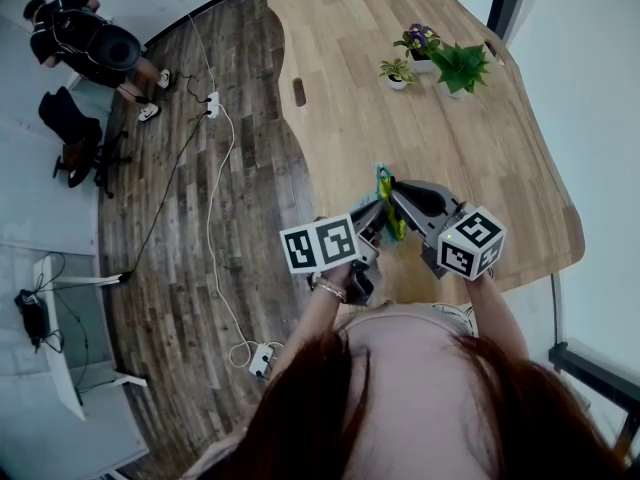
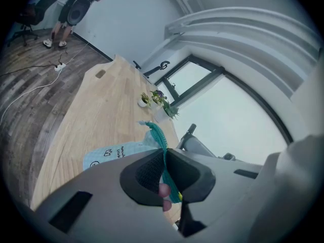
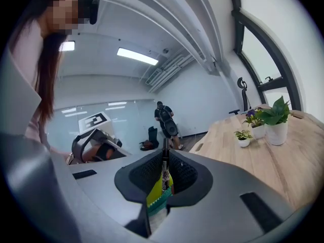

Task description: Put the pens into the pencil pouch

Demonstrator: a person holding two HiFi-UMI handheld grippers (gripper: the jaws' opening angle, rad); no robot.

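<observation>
Both tongs are up over the near edge of the pale wooden table (image 1: pixel 470 158), and the pencil pouch (image 1: pixel 386 206) hangs between them, clear of the top. The left gripper (image 2: pixel 164 158) has its jaws pressed together on the pouch's teal zipper edge, light-blue printed fabric spilling out to the side. The right gripper (image 3: pixel 164 162) is pinched on the yellow-green rim, with a slim dark stick upright in the same pinch; whether that is a pen can't be told. Out on the table, three potted plants (image 1: pixel 440 58) cluster at the far end, and a dark slot (image 1: pixel 298 92) sits near its curved left edge. Dark plank floor (image 1: pixel 260 178) runs alongside, a white cable (image 1: pixel 210 228) trailing to a power strip (image 1: pixel 212 103). A person in black (image 1: pixel 85 38) stands far off by an office chair (image 1: pixel 75 138).
</observation>
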